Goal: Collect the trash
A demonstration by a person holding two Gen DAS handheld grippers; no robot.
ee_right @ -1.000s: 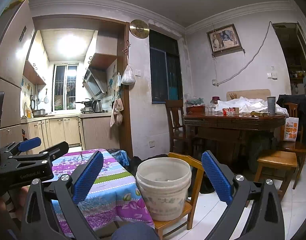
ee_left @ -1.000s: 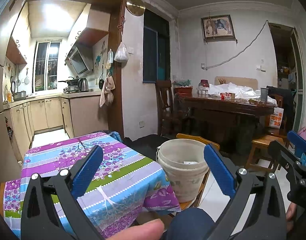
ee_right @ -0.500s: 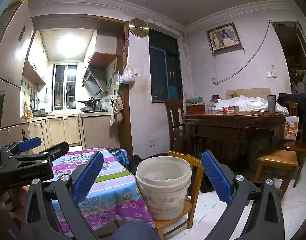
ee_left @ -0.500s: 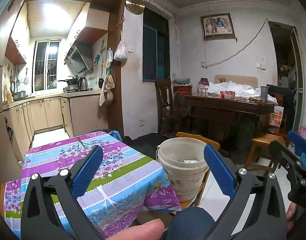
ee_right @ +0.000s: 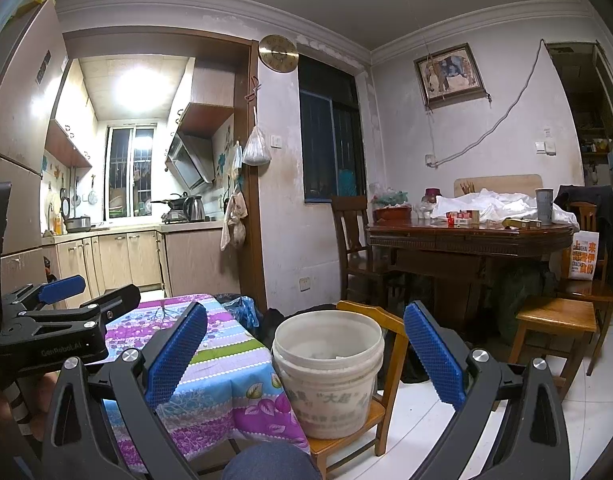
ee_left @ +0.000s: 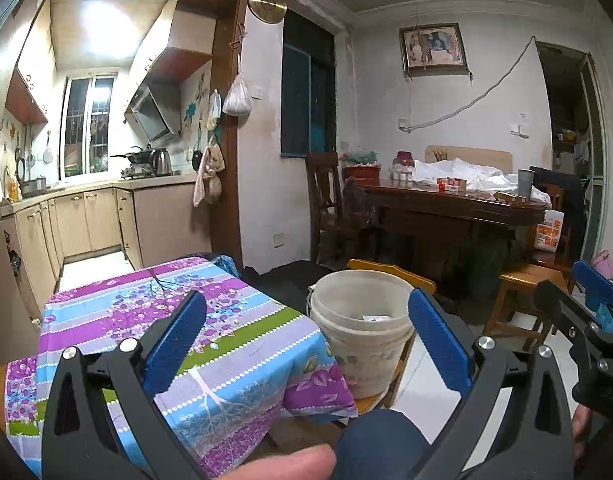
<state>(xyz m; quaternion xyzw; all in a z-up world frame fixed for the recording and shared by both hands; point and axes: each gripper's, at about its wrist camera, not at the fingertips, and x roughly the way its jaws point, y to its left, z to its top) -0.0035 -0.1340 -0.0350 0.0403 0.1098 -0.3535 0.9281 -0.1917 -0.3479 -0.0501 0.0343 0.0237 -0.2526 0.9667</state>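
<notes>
Left gripper [ee_left: 306,336] is held spread wide, blue pads [ee_left: 174,344] apart, nothing between them. Right gripper [ee_right: 304,354] is likewise spread wide and empty. Both are raised above a small table draped in a floral striped tablecloth [ee_left: 226,344], with neither touching it.

The trash target, a dirty white bucket [ee_left: 360,344], is seen standing upright on a yellow wooden chair [ee_right: 380,364] just beside the table's right edge. A pale scrap [ee_left: 376,317] is visible inside the bucket (what it is cannot be told). In the left wrist view the bucket is framed between the pads, toward the right one; in the right wrist view it is centred between them. It is touched by neither gripper.

The right gripper's body is caught at the right edge of the left wrist view, and the left gripper's at the left edge of the right wrist view. A finger [ee_left: 282,464] and a dark-clad knee [ee_left: 380,440] of the person are seen at the bottom of the left wrist view.

Behind: a dark dining table [ee_right: 466,236] with white plastic [ee_right: 494,202] and small boxes on it, a wooden stool [ee_right: 554,316] beside it, a lit kitchen [ee_left: 90,200] at left, a round clock [ee_right: 277,53] on the wall.
</notes>
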